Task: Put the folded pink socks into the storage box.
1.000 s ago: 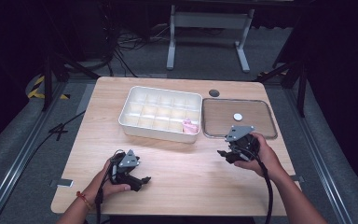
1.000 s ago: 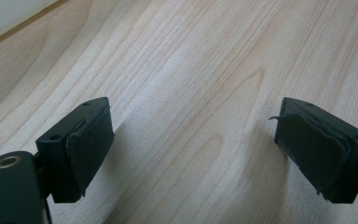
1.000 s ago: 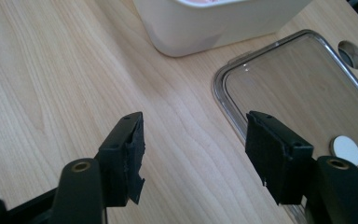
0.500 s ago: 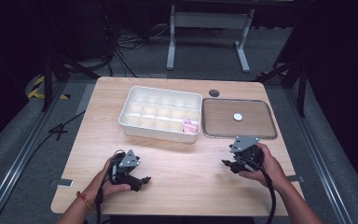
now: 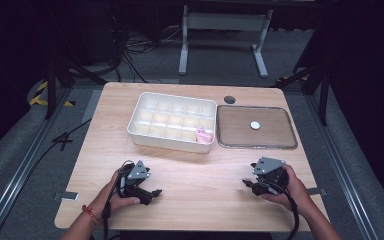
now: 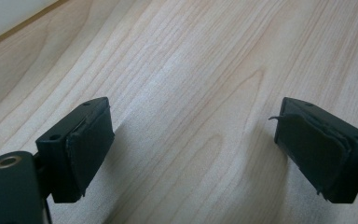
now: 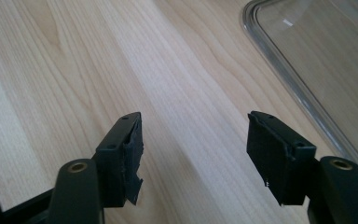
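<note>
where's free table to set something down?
Free: the wood between the left gripper and the right gripper, in front of the white divided box; also the strip left of the box. Crowded: the far side, with the box beside the clear lid.

The pale wooden tabletop (image 5: pixel 190 165) carries a white compartment box (image 5: pixel 172 121) beyond the left tongs (image 5: pixel 152 194) and a clear lid (image 5: pixel 256 127) beyond the right tongs (image 5: pixel 248 184).

Pale wood-grain table (image 5: pixel 190 170), matt and smooth; white plastic compartment box (image 5: pixel 172 121) at twelve o'clock, slightly glossy; clear glossy plastic lid (image 5: pixel 256 127) at two; matt black gripper pads (image 6: pixel 91 147), edges frayed
</note>
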`<state>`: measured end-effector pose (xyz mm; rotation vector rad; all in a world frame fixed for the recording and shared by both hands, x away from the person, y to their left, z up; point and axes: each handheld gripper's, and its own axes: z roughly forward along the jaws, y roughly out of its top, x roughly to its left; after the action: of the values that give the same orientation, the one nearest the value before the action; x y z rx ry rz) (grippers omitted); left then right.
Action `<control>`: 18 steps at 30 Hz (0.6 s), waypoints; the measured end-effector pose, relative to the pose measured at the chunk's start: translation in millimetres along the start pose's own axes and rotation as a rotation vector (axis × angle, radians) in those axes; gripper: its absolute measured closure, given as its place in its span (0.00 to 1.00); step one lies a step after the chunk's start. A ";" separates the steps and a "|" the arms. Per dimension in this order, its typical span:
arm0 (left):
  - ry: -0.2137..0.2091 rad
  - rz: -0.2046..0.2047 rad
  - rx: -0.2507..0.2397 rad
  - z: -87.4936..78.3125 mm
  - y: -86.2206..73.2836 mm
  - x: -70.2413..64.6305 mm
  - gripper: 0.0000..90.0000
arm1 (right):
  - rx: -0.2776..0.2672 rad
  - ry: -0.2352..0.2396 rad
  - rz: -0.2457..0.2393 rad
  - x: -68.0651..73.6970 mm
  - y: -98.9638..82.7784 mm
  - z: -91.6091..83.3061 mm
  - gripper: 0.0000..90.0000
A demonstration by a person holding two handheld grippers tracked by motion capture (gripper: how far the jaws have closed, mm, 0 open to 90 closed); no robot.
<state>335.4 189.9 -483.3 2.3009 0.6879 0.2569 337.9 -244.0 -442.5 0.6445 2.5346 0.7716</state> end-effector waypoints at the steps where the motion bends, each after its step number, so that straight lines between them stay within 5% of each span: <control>1: 0.000 0.000 0.000 0.0 0.0 0.0 0.13 | -0.002 0.005 0.002 0.5 -3.3 -0.2 0.41; 18: 0.004 -0.006 -0.003 0.0 -0.2 -0.6 0.13 | -0.079 0.010 0.110 -4.1 -49.7 -8.2 0.36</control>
<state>334.9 189.7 -483.5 2.2963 0.6958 0.2599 321.9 -286.3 -465.0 0.7604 2.4802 0.9102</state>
